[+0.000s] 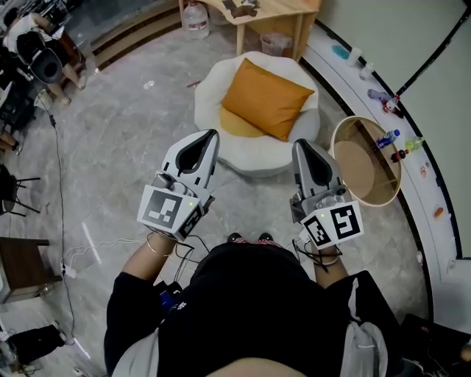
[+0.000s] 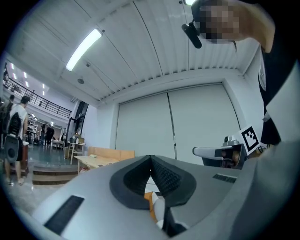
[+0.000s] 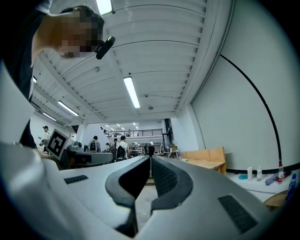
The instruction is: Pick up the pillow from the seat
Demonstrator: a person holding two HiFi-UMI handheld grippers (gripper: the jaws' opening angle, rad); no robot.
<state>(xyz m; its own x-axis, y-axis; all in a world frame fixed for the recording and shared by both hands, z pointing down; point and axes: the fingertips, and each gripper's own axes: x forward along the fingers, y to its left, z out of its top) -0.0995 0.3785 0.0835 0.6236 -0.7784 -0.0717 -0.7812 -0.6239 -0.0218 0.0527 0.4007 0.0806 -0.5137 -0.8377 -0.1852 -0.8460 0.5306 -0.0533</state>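
An orange pillow leans on the round white seat ahead of me in the head view. My left gripper is held short of the seat's near left edge, jaws shut and empty. My right gripper hovers by the seat's near right edge, also shut with nothing in it. In the left gripper view the closed jaws point level, and a sliver of the orange pillow shows below them. The right gripper view shows its closed jaws aimed across the hall.
A round wooden side table with small bottles stands right of the seat. A wooden table and a water jug lie beyond it. A curved white ledge runs along the right. Cables cross the floor at left.
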